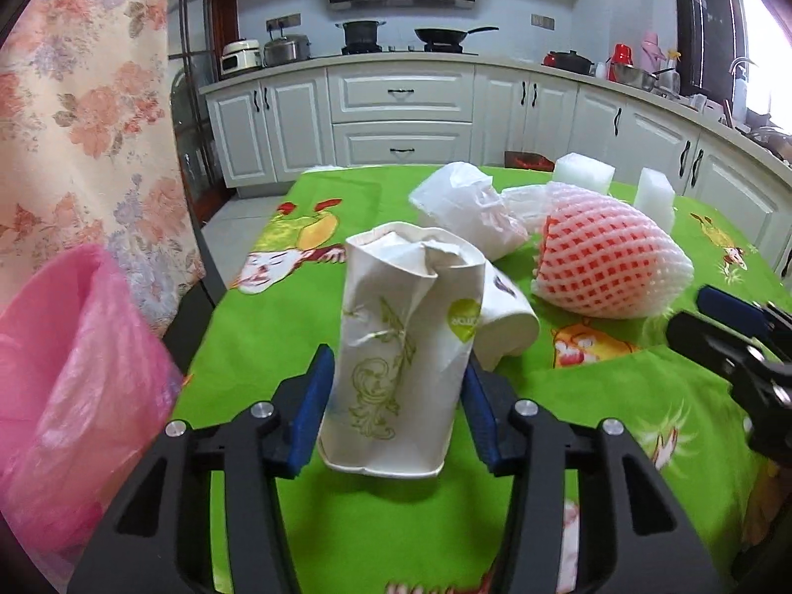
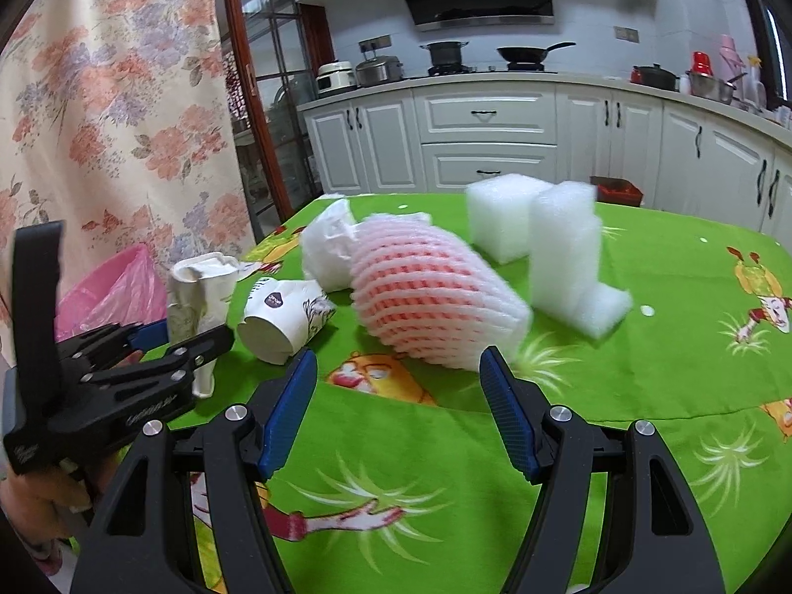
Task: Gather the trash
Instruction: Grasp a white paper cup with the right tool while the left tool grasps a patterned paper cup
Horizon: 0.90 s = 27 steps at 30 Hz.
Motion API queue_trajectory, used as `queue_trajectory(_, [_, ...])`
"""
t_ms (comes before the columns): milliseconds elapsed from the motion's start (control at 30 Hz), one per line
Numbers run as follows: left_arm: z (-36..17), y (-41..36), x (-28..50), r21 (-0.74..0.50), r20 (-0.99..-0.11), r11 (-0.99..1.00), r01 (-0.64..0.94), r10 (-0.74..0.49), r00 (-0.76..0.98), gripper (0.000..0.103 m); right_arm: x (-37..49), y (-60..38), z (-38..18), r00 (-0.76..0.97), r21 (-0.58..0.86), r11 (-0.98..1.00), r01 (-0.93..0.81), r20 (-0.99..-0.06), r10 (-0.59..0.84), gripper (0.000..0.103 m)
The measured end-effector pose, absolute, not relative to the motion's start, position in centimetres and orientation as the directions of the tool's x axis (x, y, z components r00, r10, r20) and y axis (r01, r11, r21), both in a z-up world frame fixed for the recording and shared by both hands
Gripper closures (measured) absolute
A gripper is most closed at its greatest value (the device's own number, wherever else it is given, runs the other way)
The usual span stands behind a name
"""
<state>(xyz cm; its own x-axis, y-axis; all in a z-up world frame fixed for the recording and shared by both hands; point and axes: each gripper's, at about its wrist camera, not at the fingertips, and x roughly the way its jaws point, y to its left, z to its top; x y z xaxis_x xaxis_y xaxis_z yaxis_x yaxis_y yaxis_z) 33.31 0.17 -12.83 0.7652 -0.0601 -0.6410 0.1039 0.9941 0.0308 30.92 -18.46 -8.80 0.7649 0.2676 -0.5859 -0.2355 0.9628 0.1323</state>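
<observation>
Foam blocks (image 2: pixel 549 247) clearer R view.

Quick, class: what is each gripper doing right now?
Left gripper: shut on the crumpled paper cup.
Right gripper: open, holding nothing.

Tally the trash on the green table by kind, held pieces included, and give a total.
Paper cups: 2, a crumpled cup in the left gripper and a cup lying on its side
White plastic bags: 1
Foam fruit nets: 1
White foam blocks: 2
Total: 6
</observation>
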Motion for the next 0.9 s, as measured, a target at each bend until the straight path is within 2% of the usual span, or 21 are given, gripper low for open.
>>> queue_trajectory(500, [-12.6,6.6,25.8,-0.031,-0.622,0.999,-0.003,-0.017,0.783,0.055,34.5,-9.7,-9.5,0.701,0.101,0.93,-0.354,-0.63,0.335,0.038])
queue_trajectory(667, [-12.3,6.6,25.7,-0.048,-0.609,0.999,0.0,-0.029,0.793,0.055,36.5,-7.7,-9.7,0.696,0.08,0.936,-0.342,-0.647,0.31,0.034])
queue_trajectory(900, [-12.4,6.9,25.8,-0.07,-0.613,0.998,-0.011,-0.034,0.789,0.055,38.7,-7.5,-10.9,0.65,0.091,0.953,-0.29,-0.712,0.266,0.035])
